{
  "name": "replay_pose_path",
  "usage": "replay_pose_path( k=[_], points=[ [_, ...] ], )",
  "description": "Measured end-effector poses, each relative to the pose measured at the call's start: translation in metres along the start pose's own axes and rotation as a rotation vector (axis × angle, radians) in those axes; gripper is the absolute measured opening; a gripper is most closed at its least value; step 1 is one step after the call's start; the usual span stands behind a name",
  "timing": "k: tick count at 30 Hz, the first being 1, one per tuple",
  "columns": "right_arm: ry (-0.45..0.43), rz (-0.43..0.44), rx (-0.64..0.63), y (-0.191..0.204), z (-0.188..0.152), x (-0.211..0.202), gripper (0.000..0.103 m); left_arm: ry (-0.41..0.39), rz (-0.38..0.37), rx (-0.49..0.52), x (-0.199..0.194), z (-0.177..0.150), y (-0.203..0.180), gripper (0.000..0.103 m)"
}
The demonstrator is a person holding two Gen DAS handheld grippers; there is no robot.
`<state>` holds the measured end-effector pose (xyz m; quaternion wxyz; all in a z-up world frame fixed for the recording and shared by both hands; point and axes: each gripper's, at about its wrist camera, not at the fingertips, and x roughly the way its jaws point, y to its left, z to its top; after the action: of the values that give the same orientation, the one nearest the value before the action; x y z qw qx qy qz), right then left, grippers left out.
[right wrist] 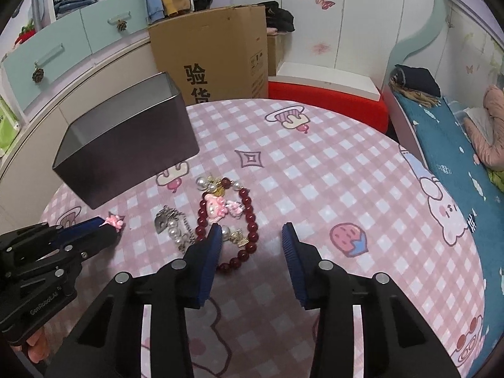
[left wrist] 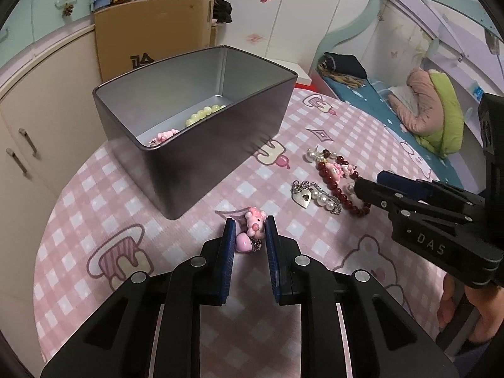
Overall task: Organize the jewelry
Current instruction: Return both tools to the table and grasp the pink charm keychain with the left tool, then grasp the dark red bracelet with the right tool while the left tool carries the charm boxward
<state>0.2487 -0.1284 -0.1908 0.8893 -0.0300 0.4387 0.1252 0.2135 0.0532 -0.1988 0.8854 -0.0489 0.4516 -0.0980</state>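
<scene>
The left tool [left wrist: 250, 230] pinches a pink charm [left wrist: 252, 225] between its narrowed blue pads just above the pink checked table [left wrist: 94, 189]. At its 11 o'clock stands a gray tin box [left wrist: 220, 145], already holding a string of pale green beads [left wrist: 204, 111] and another pink trinket [left wrist: 163, 136]. At 2 o'clock from the left tool, the right tool [right wrist: 252, 236] hovers with pads spread wide, gripping nothing, beside a heap of jewelry: a dark red bead bracelet [right wrist: 249, 220], a pearl strand [right wrist: 176, 236] and a silver heart pendant [left wrist: 304, 197].
</scene>
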Motion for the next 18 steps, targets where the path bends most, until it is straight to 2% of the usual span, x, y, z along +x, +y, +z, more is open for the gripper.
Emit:
replay_pose_path(
  k=[1, 8, 18],
  points=[
    [0.004, 0.0, -0.002, 0.001, 0.0, 0.0, 0.039, 0.0, -0.002, 0.0, 0.0, 0.0, 0.0, 0.02],
    [0.03, -0.034, -0.015, -0.001, -0.01, 0.0, 0.018, 0.004, -0.025, -0.007, 0.0, 0.001, 0.001, 0.02],
    [0.091, -0.014, -0.047, -0.012, -0.029, -0.02, 0.008, 0.008, -0.064, -0.001, -0.005, -0.002, -0.002, 0.02]
  ],
)
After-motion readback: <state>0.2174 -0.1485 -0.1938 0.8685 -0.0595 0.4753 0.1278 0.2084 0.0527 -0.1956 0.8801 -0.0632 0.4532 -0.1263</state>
